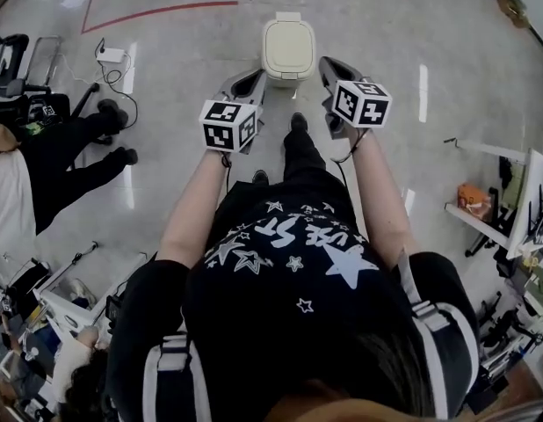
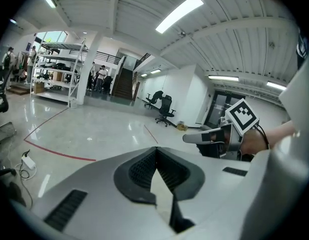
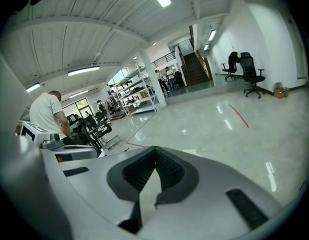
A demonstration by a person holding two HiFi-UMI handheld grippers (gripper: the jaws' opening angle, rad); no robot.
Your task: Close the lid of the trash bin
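Nearest to the camera, the person's two forearms reach forward toward the trash bin (image 1: 288, 76), which stands on the floor (image 1: 430, 25) just ahead of the person's feet. The left gripper (image 1: 253, 79) is at the left of the bin, and in the head view its tip appears close to the bin's near left corner. The right gripper (image 1: 329, 65) is at the right of the bin, with its tip beside the bin's right wall. So the bin lies between the two grippers and lower than them. How high they hang above it I cannot tell. Both look about equally near to it, though the right one perhaps reaches a little further forward.

In the left gripper view the jaws are pressed together to a point, with nothing between them, and the right gripper view shows the same. Both of these views look level across the shiny floor, not down, so the bin does not appear in them.

The bin's long axis runs away from the person, with a small tab at its far edge. The lid (image 1: 289, 44) seems to lie flat on the bin. I judge it is down or nearly down, so at most a press from above remains. Beyond the bin, a red line (image 1: 157, 11) crosses the floor.
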